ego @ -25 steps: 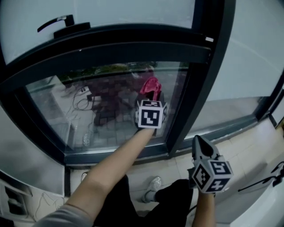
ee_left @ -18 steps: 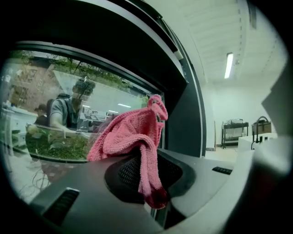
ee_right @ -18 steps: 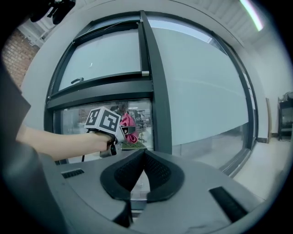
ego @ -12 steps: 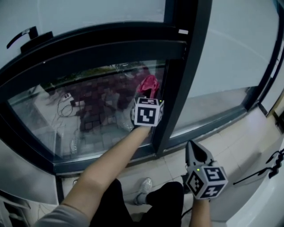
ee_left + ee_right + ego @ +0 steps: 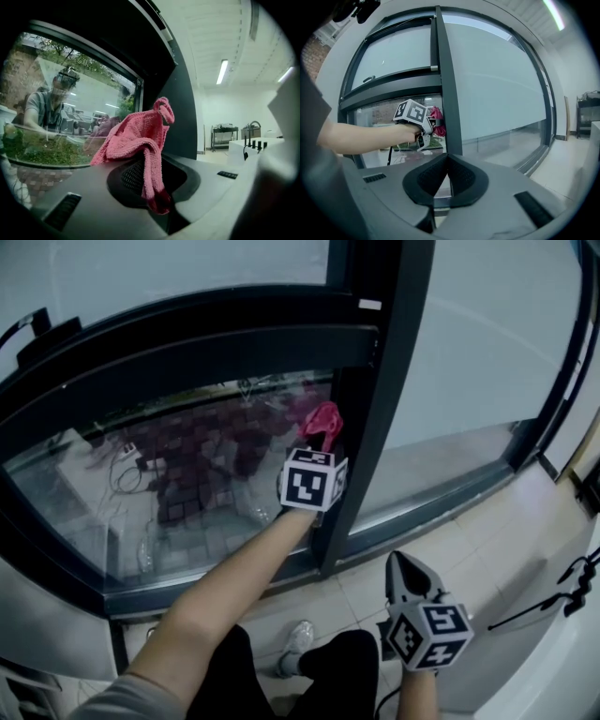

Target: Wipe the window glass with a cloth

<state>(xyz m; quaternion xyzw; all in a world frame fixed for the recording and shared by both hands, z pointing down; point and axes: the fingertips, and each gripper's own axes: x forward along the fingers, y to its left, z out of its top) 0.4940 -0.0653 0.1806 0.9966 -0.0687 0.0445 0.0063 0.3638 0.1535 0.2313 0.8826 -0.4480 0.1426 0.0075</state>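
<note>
Head view: lower right of frame, right gripper (image 5: 401, 565) held low over the tiled floor (image 5: 525, 521), jaws pressed together with nothing between them (right gripper view confirms). Centre of frame, farther out, left gripper (image 5: 322, 442) on an outstretched arm, jaws clenched on a pink cloth (image 5: 322, 417). Cloth sits at the right edge of the lower window glass (image 5: 187, 474), just beside the dark vertical frame post (image 5: 375, 409); contact with the glass not resolvable.

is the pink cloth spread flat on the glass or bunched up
Bunched: the pink terry cloth sits in crumpled folds, pinched by the left hand-held gripper.
</note>
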